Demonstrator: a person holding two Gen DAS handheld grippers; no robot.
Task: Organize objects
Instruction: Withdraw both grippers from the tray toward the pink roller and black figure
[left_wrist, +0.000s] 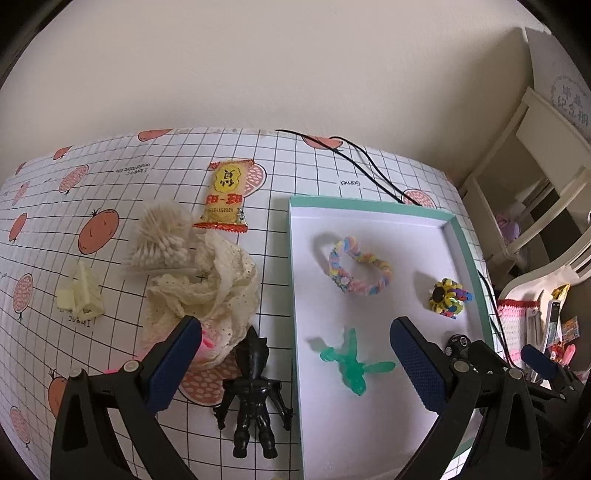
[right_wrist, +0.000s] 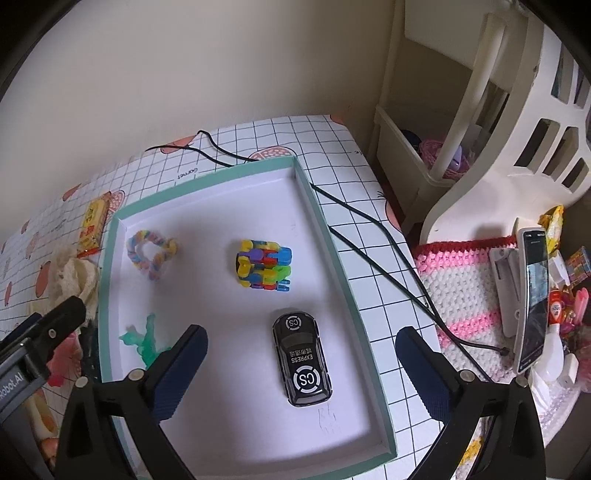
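Observation:
A teal-rimmed white tray (left_wrist: 406, 240) (right_wrist: 229, 325) lies on the grid-patterned table. It holds a pastel braided ring (left_wrist: 358, 266) (right_wrist: 151, 254), a colourful block toy (left_wrist: 448, 297) (right_wrist: 264, 267), a green translucent toy (left_wrist: 351, 362) (right_wrist: 146, 341) and a black toy car (right_wrist: 302, 358). My right gripper (right_wrist: 303, 369) hovers open over the car, which lies on the tray floor between its fingers. My left gripper (left_wrist: 295, 354) is open above a black figure (left_wrist: 255, 391) lying just left of the tray. A lace cloth (left_wrist: 207, 288), cotton swabs (left_wrist: 162, 236), a snack packet (left_wrist: 225, 195) and a cream toy house (left_wrist: 81, 295) lie farther left.
Black cables (right_wrist: 369, 236) run along the tray's right side toward a phone on a stand (right_wrist: 532, 299). A pink and white crocheted mat (right_wrist: 465, 288) lies at the right, with a cream plastic shelf (right_wrist: 498, 129) behind it. The wall is just behind the table.

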